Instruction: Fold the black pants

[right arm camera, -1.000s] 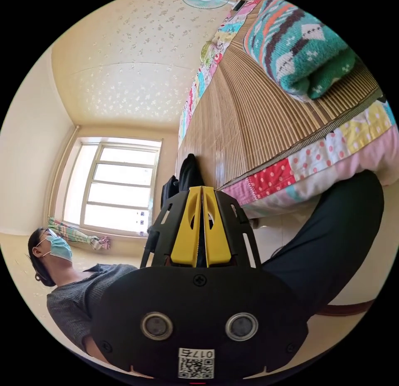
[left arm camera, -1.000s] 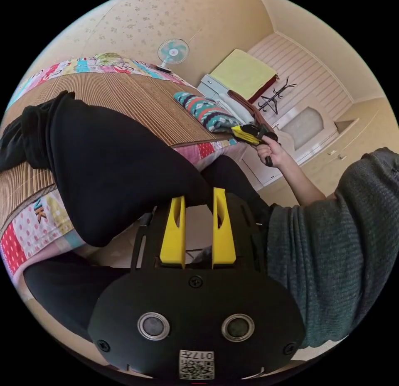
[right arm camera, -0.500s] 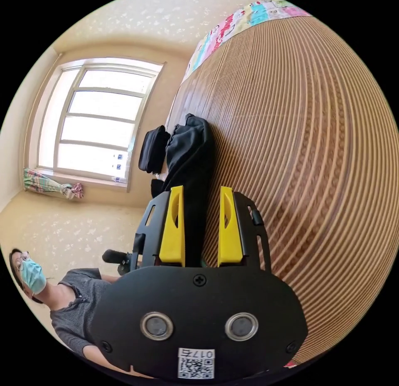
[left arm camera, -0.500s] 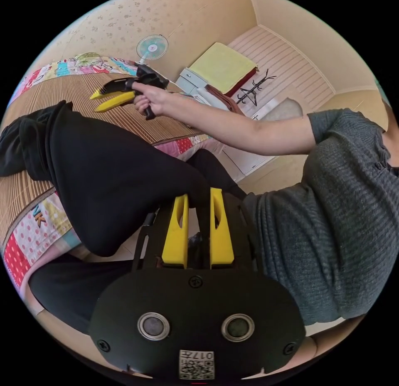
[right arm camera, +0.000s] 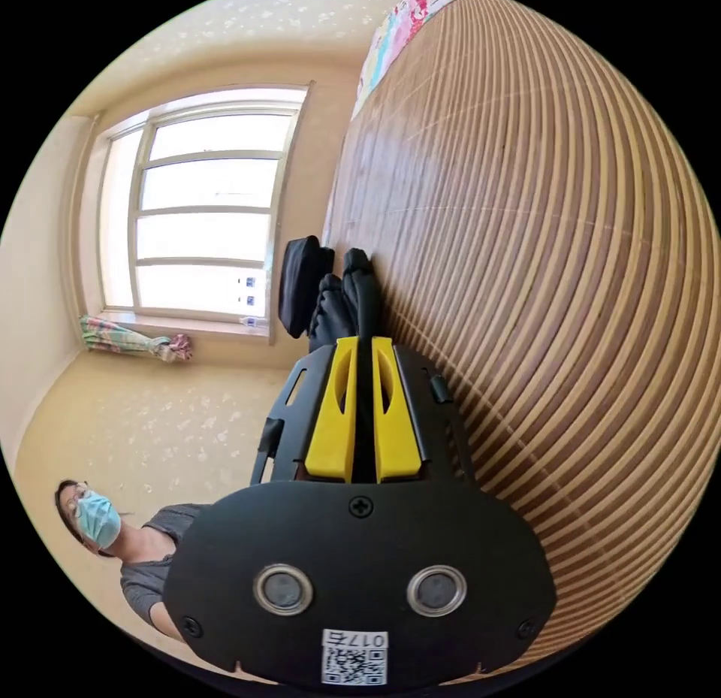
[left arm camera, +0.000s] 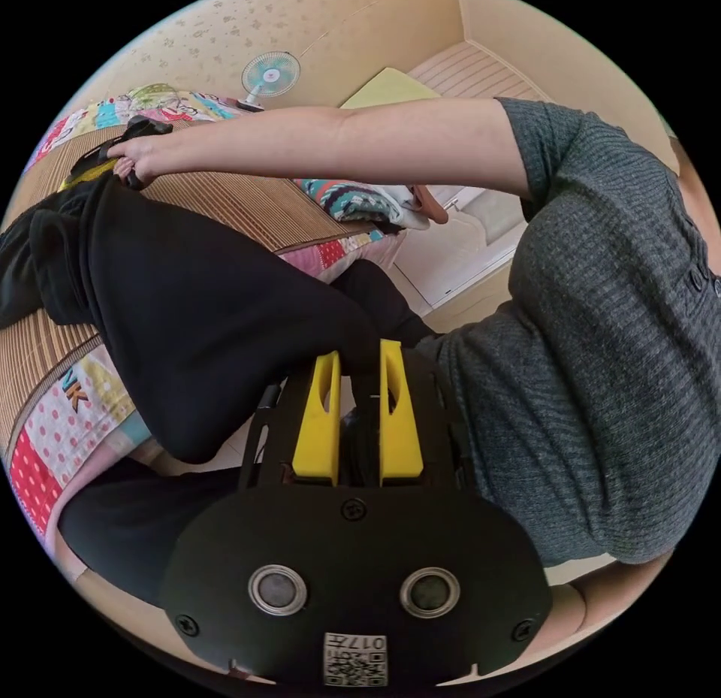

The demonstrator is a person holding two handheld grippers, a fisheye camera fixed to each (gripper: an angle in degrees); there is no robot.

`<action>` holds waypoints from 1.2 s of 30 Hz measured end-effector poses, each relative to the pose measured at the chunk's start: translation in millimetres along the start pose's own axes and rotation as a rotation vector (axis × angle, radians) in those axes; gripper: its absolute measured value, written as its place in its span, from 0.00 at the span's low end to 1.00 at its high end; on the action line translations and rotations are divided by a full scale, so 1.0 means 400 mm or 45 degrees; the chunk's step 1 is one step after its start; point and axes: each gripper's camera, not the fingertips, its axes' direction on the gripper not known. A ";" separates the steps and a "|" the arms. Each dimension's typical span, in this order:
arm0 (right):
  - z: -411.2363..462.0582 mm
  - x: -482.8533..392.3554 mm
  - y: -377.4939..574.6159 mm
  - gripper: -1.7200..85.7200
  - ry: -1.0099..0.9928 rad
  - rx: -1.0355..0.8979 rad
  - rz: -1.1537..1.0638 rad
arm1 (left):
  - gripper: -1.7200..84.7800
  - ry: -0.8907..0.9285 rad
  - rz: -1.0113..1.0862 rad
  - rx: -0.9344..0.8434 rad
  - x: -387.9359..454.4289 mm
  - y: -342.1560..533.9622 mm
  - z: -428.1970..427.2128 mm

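Observation:
The black pants (left arm camera: pixel 210 292) lie across the woven mat (left arm camera: pixel 248 202) and hang over the bed's edge down to my left gripper (left arm camera: pixel 357 356), which is shut on a corner of the dark cloth. A bare arm (left arm camera: pixel 338 138) reaches over the bed and holds my right gripper (left arm camera: pixel 94 164) at the pants' far bunched end. In the right gripper view, my right gripper (right arm camera: pixel 363 345) is shut on a fold of the black pants (right arm camera: pixel 359 285), close above the mat (right arm camera: pixel 541 240).
A patchwork quilt (left arm camera: pixel 60 420) borders the mat. A folded teal patterned knit (left arm camera: pixel 345 198) lies at the bed's far side, with a fan (left arm camera: pixel 270 71) beyond. A black bag-like item (right arm camera: pixel 300 281) sits behind the pants, near the window (right arm camera: pixel 203 202). The person's grey sweater (left arm camera: pixel 586 352) is close on the right.
The right gripper travelled across the bed to the pants' far end, then went from open around the cloth to shut on it. The left gripper kept its hold.

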 end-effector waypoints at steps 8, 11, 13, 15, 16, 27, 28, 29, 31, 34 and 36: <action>-0.231 -0.286 0.229 0.06 -0.458 0.219 -0.454 | 0.12 -0.199 0.003 -0.244 -0.003 0.068 0.010; -0.319 -0.414 0.296 0.06 -0.558 0.274 -0.675 | 0.10 -0.325 -0.138 -0.153 -0.015 0.118 -0.067; -0.389 -0.507 0.348 0.05 -0.484 0.322 -0.780 | 0.09 -0.417 -0.251 -0.020 -0.016 0.146 -0.132; -0.438 -0.567 0.411 0.05 -0.261 0.379 -0.819 | 0.09 -0.493 -0.447 0.216 -0.024 0.181 -0.220; -0.469 -0.581 0.458 0.05 -0.082 0.425 -0.772 | 0.10 -0.495 -0.488 0.280 -0.026 0.189 -0.237; -0.718 -0.276 0.817 0.06 0.912 0.942 0.071 | 0.15 -0.380 -0.398 0.347 -0.116 -0.380 -0.020; -0.715 -0.255 0.811 0.07 0.944 0.928 0.126 | 0.15 -0.397 -0.384 0.315 -0.125 -0.439 0.002; -0.710 -0.244 0.803 0.07 0.952 0.916 0.142 | 0.15 -0.433 -0.372 0.252 -0.150 -0.556 0.047; -0.686 -0.203 0.765 0.09 0.882 0.879 0.132 | 0.16 -0.452 -0.360 0.190 -0.205 -0.721 0.112; -0.678 -0.139 0.720 0.13 0.749 0.898 0.180 | 0.16 -0.482 -0.424 0.083 -0.360 -0.963 0.233; -0.670 -0.109 0.692 0.15 0.741 0.905 0.230 | 0.17 -0.591 -0.537 -0.077 -0.516 -1.104 0.350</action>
